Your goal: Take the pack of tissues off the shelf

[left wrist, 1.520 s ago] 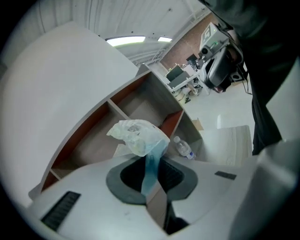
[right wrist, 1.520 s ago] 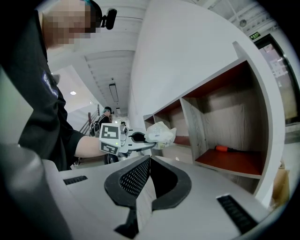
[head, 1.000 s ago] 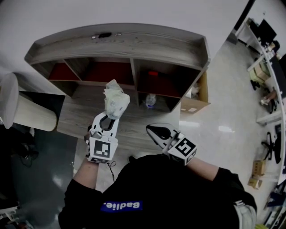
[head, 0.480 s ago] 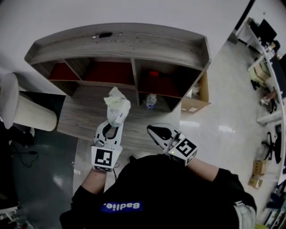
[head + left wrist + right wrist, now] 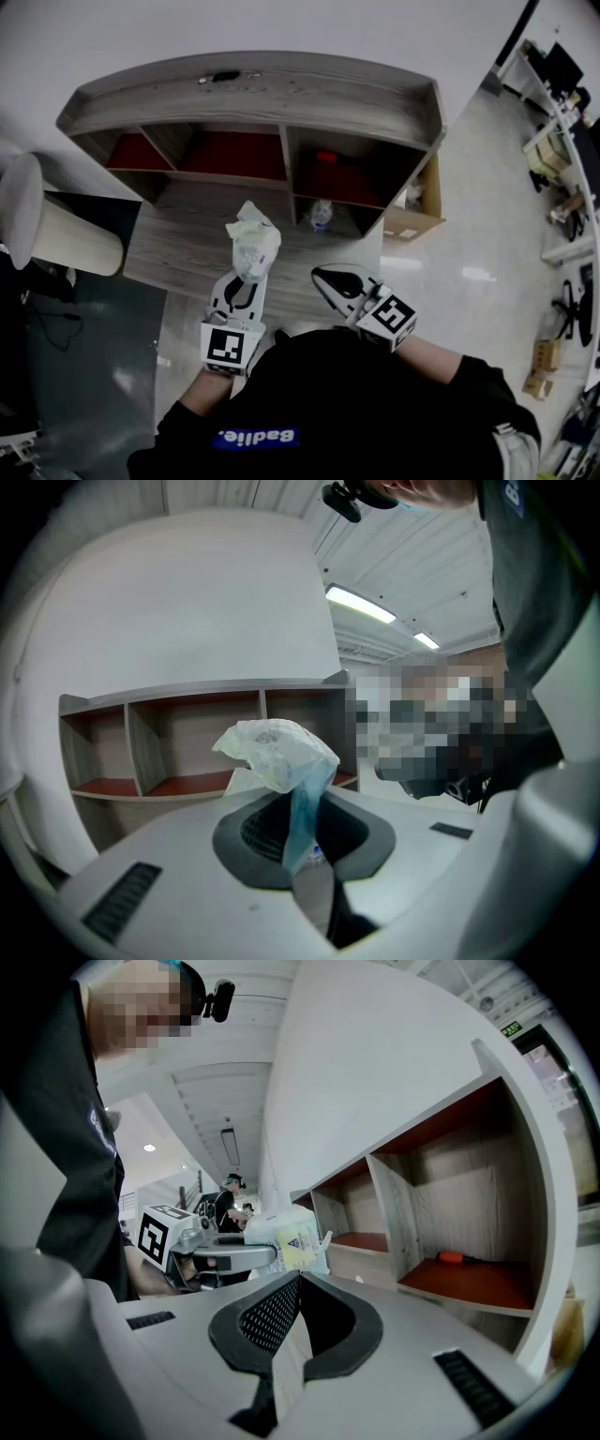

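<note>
The pack of tissues (image 5: pixel 253 246), pale and crumpled with a blue edge, is off the shelf (image 5: pixel 253 94) and held above the low wooden surface in front of it. My left gripper (image 5: pixel 251 272) is shut on its lower end; in the left gripper view the pack (image 5: pixel 277 752) sticks up from between the dark pads (image 5: pixel 246 832). My right gripper (image 5: pixel 323 275) hangs to the right, shut and empty. The right gripper view shows its tips touching (image 5: pixel 298 1279), with the pack (image 5: pixel 286 1241) and the left gripper (image 5: pixel 225 1255) off to its left.
The shelf has red-floored compartments; a small orange thing (image 5: pixel 323 157) lies in the right one. A small bottle (image 5: pixel 321 214) stands on the lower board. A white cylinder (image 5: pixel 47 234) stands at the left and a cardboard box (image 5: pixel 408 220) at the shelf's right end.
My left gripper has drawn back from the shelf toward the person with the pack in it, and has rolled. The right gripper has not moved.
</note>
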### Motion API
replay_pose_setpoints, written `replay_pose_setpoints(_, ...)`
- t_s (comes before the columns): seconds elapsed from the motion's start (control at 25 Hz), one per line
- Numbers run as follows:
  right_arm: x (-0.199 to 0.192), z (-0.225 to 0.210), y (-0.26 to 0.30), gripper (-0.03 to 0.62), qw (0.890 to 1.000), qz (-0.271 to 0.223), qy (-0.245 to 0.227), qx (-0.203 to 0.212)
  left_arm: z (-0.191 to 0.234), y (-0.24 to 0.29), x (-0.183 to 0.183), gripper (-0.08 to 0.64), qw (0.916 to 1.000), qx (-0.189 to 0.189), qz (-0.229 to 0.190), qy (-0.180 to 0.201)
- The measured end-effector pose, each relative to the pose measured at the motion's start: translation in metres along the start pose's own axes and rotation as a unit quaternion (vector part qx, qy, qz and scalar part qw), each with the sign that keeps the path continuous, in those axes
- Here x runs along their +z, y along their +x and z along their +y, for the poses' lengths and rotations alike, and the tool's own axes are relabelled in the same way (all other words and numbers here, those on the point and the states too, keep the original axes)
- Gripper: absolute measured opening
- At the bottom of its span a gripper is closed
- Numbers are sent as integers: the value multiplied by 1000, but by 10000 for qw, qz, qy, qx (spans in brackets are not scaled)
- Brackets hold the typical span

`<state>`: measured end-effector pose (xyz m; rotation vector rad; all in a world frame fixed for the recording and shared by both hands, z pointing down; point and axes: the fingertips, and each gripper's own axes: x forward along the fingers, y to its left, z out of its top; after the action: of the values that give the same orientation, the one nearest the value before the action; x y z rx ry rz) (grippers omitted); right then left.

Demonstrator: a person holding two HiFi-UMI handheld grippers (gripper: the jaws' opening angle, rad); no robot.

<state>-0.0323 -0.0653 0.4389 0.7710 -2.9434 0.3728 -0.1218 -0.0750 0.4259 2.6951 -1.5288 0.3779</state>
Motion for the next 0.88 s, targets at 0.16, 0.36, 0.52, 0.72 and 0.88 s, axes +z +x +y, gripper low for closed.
replay_pose_setpoints(0.16, 1, 1, -1, 29, 10000, -22, -14, 6, -8, -4, 0, 43, 10000, -73, 37, 3)
replay_pose_setpoints(0.36, 4, 1, -5, 29, 10000, -50, -68, -20, -16, -6, 6, 43, 9999, -99, -55, -107)
replay_pose_setpoints(0.52, 4, 2, -6, 29, 9999, -82, -68, -17, -21, -7, 5, 43, 9997, -152, -55, -178)
replay_pose_setpoints(0.72, 5, 4, -6, 29, 9999, -123, -88, 1, -27, -5, 5, 43, 9995, -231, -59, -217)
replay_pose_setpoints(0.88, 7, 5, -5, 29, 9998, -137, -124, 14, -29, -3, 6, 43, 9994, -263, -64, -221)
